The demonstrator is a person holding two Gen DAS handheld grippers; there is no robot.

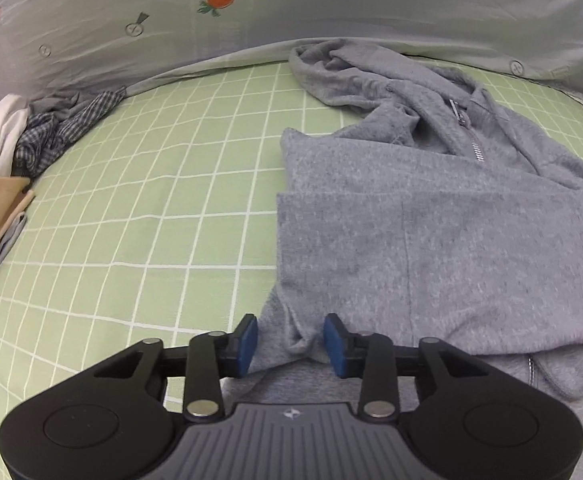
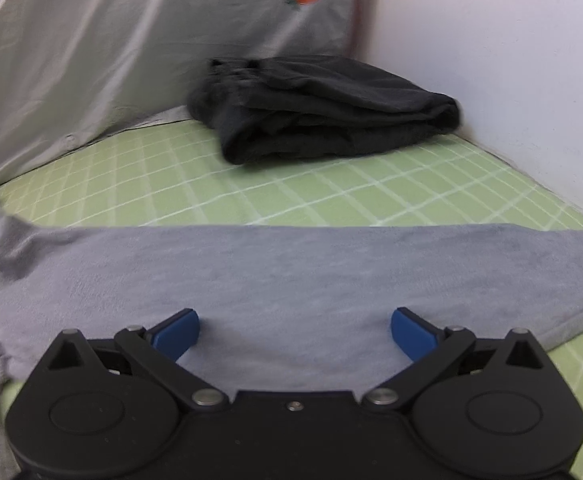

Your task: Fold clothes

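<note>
A grey zip hoodie (image 1: 431, 232) lies on the green checked bed sheet (image 1: 151, 208), its hood toward the back and one sleeve folded across the body. My left gripper (image 1: 290, 340) is open, its blue pads on either side of a bunched fold at the hoodie's near left edge. In the right wrist view a grey sleeve (image 2: 291, 276) lies flat across the sheet (image 2: 291, 192). My right gripper (image 2: 294, 334) is wide open just above that sleeve, holding nothing.
A pile of checked, white and beige clothes (image 1: 15, 152) sits at the far left. A folded black garment (image 2: 323, 108) lies at the back by the white wall (image 2: 511, 60). A pale carrot-print curtain (image 1: 251, 12) hangs along the back.
</note>
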